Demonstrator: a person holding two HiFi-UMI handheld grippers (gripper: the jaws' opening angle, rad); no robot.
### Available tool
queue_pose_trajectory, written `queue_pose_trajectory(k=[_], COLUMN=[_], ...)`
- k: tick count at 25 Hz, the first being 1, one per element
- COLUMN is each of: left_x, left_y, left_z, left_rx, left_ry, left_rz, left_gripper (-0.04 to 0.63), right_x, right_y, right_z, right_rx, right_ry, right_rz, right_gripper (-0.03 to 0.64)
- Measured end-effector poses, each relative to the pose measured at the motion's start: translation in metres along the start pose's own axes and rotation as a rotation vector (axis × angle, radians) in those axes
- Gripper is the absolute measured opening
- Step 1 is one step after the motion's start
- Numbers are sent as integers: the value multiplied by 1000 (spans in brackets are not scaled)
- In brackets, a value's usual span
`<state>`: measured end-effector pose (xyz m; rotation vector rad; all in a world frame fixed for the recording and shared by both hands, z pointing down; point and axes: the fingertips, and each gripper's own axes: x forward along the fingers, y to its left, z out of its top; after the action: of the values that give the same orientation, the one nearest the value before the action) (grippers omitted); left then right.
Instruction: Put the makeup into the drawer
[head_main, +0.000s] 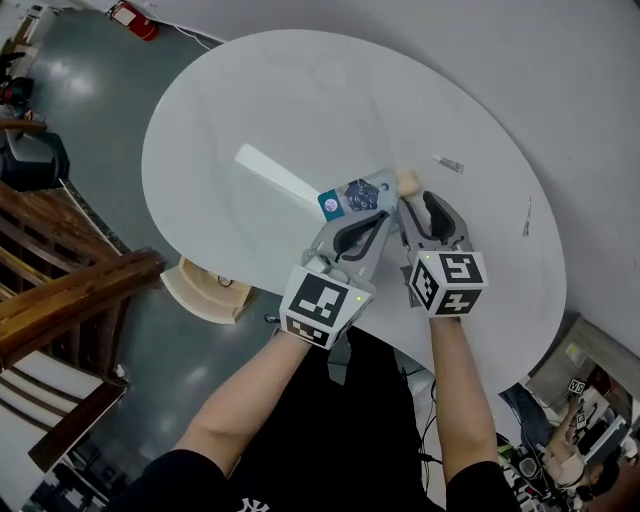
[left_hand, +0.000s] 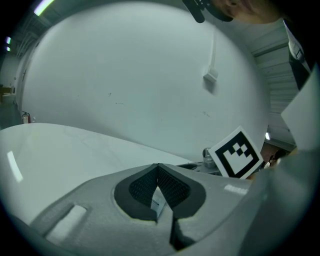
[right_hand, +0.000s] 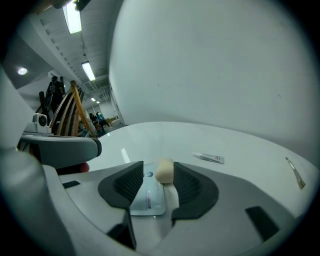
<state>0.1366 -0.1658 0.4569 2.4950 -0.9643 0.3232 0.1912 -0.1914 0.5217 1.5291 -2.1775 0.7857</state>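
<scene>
A flat makeup packet (head_main: 350, 197) with a teal and dark print hangs just over the white table (head_main: 230, 110). My left gripper (head_main: 365, 207) is shut on its near edge; in the left gripper view a thin white edge of the packet (left_hand: 156, 200) shows pinched between the pads. A cream sponge-tipped applicator (head_main: 407, 181) sits at the packet's right end. My right gripper (head_main: 412, 203) stands open around it. In the right gripper view the sponge applicator (right_hand: 165, 171) and packet (right_hand: 146, 198) lie between the spread pads. No drawer is in view.
A small tube (head_main: 447, 162) lies on the table beyond the grippers, and a thin stick-like item (head_main: 527, 215) near the right rim. A pale wooden piece (head_main: 205, 290) sits under the table's near-left edge. Dark wooden furniture (head_main: 60, 290) stands at the left.
</scene>
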Motion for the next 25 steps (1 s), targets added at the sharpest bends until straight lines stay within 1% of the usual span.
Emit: queue_pose_trajectory(k=[3,11,13,15,19,25], left_x=[7,11,10,8,1,-12], left_y=[3,12,14,16,20,15], left_z=[-7,-13,-14,-14,-13,-1], left_rx=[-4,-18,-19,-17,-19,-28], left_ry=[7,8,10,12,8,-6], left_rz=[-3,-1,1,4,17,33], left_gripper=[9,9,9,9,9,9], right_x=[12,30,32,33,30,8], right_y=[-8,-13,-15,-18,-18,-10], right_z=[-9,-19,-20,-21,-18,1], right_rx=[-6,-27,-33,-37,-43,-43], right_ry=[27,74,84,91,88,51], right_rz=[-18,-47,-62,-71,-79,-69], right_gripper=[198,198,195,172,153,152])
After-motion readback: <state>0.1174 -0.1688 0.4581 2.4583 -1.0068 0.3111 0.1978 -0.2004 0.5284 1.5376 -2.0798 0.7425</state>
